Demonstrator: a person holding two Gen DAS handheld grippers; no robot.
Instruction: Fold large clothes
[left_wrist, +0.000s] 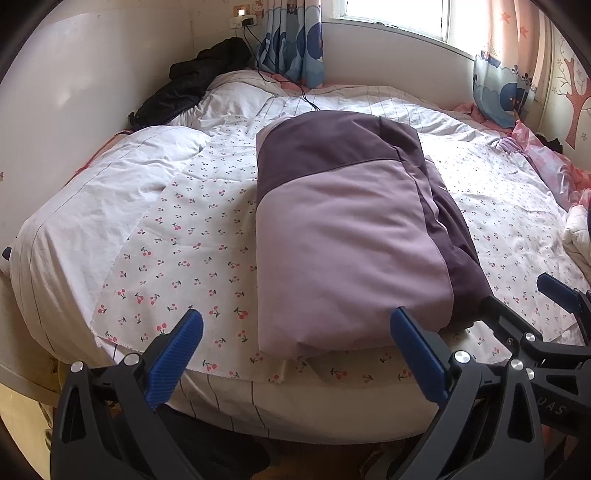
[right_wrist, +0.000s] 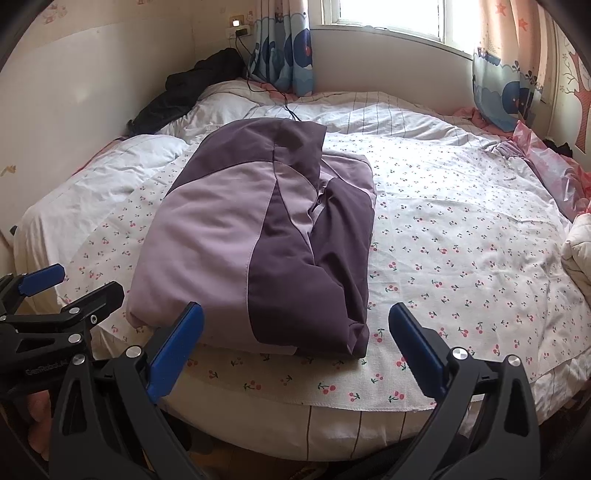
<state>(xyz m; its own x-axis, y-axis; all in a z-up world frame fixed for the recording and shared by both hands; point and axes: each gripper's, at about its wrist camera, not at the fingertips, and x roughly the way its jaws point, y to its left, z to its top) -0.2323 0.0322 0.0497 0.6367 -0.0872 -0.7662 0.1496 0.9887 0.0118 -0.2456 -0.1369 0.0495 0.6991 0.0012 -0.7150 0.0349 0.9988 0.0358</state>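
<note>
The purple jacket (left_wrist: 351, 236) lies folded into a compact bundle near the bed's (left_wrist: 207, 206) near edge. Both the left gripper (left_wrist: 295, 354) and right gripper (right_wrist: 295, 350) hover apart, empty, likely finished.

You have a cherry-print sheet (left_wrist: 192, 236) across the bed, a black garment (left_wrist: 192, 81) heaped upper left, blue cartoon curtains (left_wrist: 291, 40) up top, and a pink wrapper (left_wrist: 546, 162) at right.
</note>
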